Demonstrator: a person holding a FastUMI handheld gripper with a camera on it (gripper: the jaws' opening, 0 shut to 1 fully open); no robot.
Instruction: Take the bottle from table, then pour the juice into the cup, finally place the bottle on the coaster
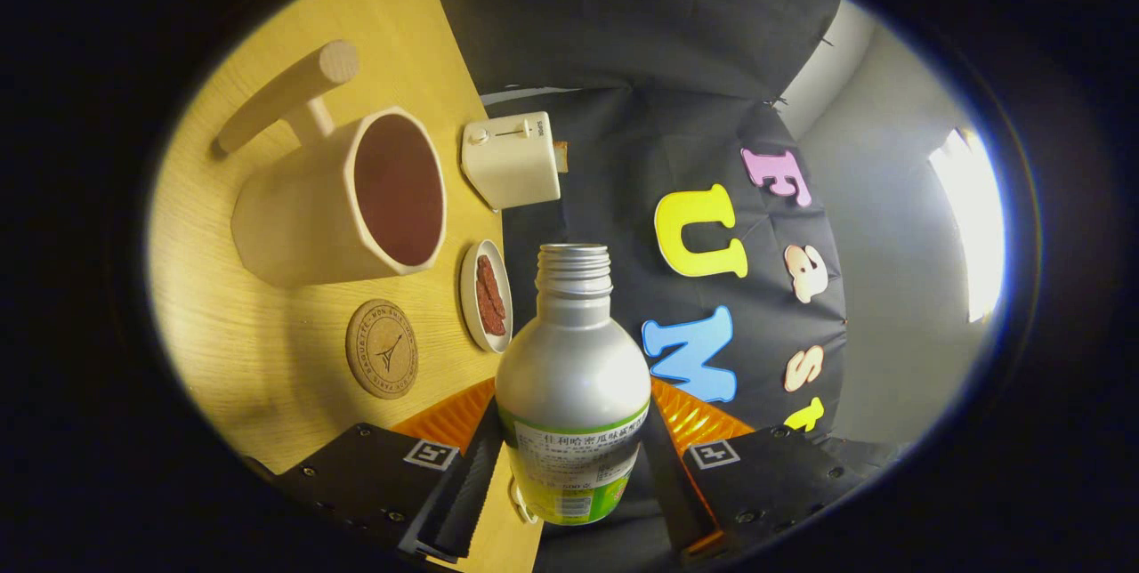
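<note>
Fingers of the hand-held gripper (569, 475) squeeze the open silver metal bottle with the green label (572, 359), tipped and lifted near the tabletop (267, 359) edge, so I think its mouth should move slowly over the cream cup with the wooden handle (343, 199) before pouring.

From my seat the bottle (572, 377) hides the contact faces of the tongs (569, 475), so I cannot tell how firmly each finger presses; its base is cut off below; the label print is too small for me to make out; the cup (343, 199) hides part of its own handle; the toaster (513, 159) covers whatever sits in its far slot; the bench (258, 351) runs out of sight.
</note>
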